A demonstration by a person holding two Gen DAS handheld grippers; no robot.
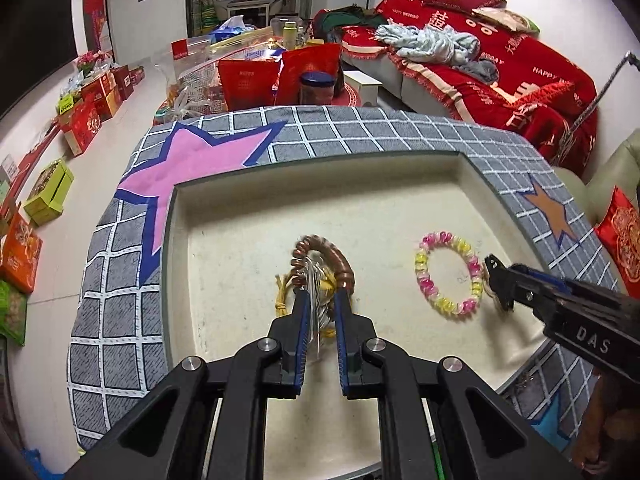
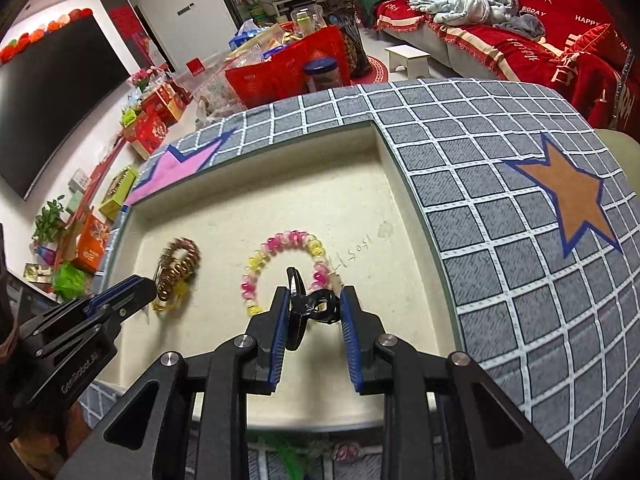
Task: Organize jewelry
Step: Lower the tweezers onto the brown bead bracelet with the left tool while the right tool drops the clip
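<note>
A cream tray (image 1: 248,216) lies on a grey checked cloth (image 1: 120,320). My left gripper (image 1: 322,294) is over the tray's middle, shut on a copper coil tie (image 1: 340,258) bundled with a yellow coil (image 1: 282,300) and something clear. In the right wrist view this left gripper (image 2: 140,286) is at the left with the copper coil tie (image 2: 178,266). A pink and yellow coil bracelet (image 1: 448,276) (image 2: 276,248) lies flat in the tray (image 2: 360,184). Just past it my right gripper (image 2: 314,300) is shut on a black hair clip (image 2: 308,304); the right gripper (image 1: 500,280) enters the left wrist view from the right.
The cloth (image 2: 500,240) carries a pink star (image 1: 188,164) and an orange star (image 2: 576,196). Beyond its far edge stand a blue-lidded jar (image 1: 317,87) and red bags (image 1: 280,76). Red boxes (image 1: 86,120) line the floor on the left; a red-covered sofa (image 1: 500,64) fills the right.
</note>
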